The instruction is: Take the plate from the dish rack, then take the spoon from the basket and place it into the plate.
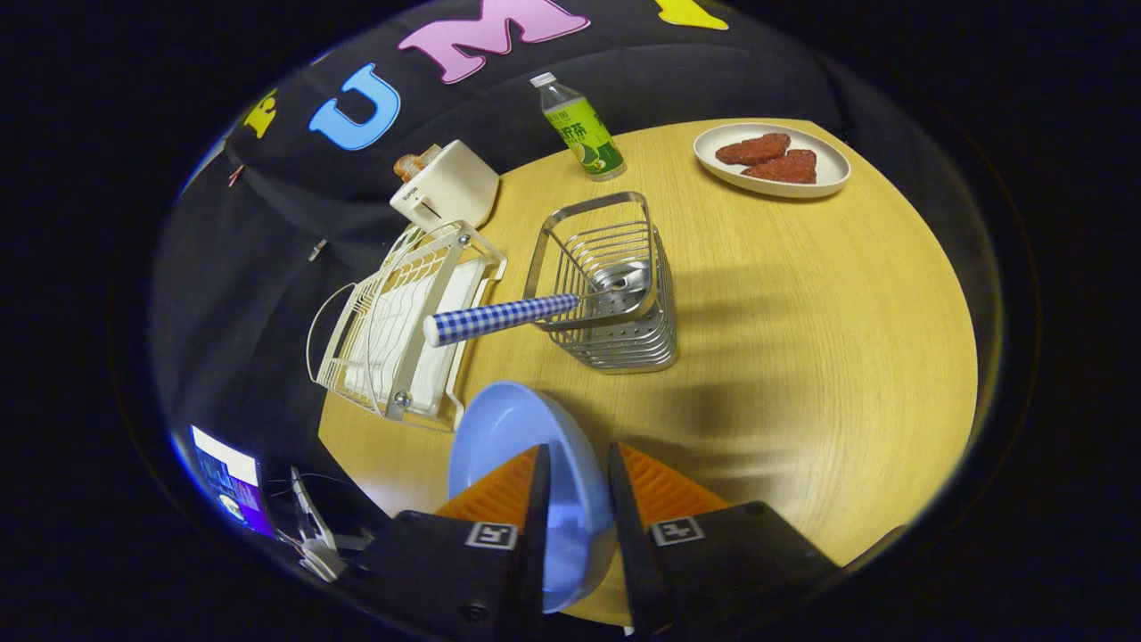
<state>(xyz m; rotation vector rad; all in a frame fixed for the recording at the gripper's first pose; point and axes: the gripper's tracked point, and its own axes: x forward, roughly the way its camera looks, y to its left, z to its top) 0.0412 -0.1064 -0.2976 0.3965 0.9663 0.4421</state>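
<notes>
Blue plate (517, 446) clamped in claw (578, 499) | spoon (499, 318) in basket (615, 285) at 12 o'clock | rack (401, 330) at 11

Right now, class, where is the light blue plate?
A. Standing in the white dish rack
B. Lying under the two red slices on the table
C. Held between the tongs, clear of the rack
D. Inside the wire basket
C: the light blue plate sits gripped between the tongs, this side of the white dish rack, which holds no plate.
</notes>
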